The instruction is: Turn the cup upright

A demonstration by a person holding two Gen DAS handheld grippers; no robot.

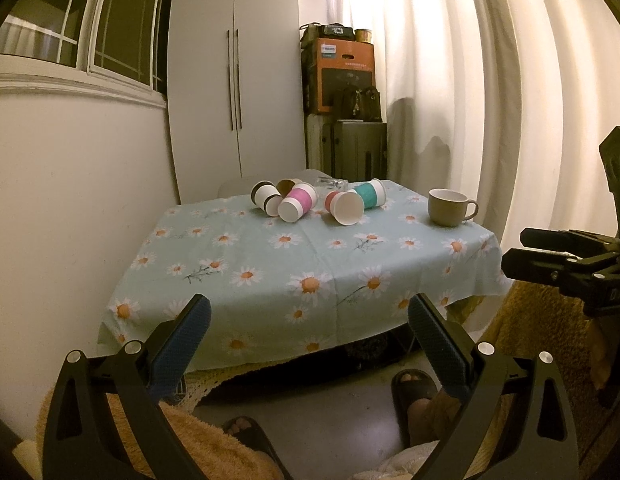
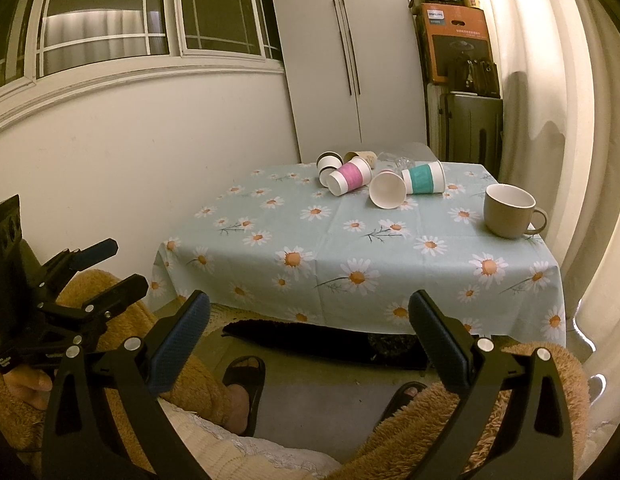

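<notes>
The worktop [image 2: 389, 240], under its daisy-print cloth, stands against the wall near the white cupboard [image 1: 234, 80], and I'm holding both tools back from its near edge, low over my lap, so the whole spread stays in view before I commit to a target.

My left tongs [image 1: 310, 344] are spread wide with nothing between the blue pads; the right tongs [image 2: 310, 344] are the same, gaping and empty. From the right wrist view the left tool shows at the lower left, also parted.

The mug [image 2: 509, 210] already sits upright near the right edge, handle pointing right, well apart from the rest, so I judge it needs nothing.

The work is the cluster of paper cups lying on their sides at the far end. The teal-banded cup [image 2: 423, 178] lies with its mouth to the right. Just beside it, a white cup [image 2: 387, 190] shows me its open mouth; I'd take that one first, since it is nearest. The pink-banded cup [image 2: 349, 176] lies base toward me, touching a dark-and-white cup [image 2: 325, 162] behind. A brown cup [image 2: 359, 156] and some clear glassware [image 2: 393, 158] sit farther back, hard to read.
</notes>
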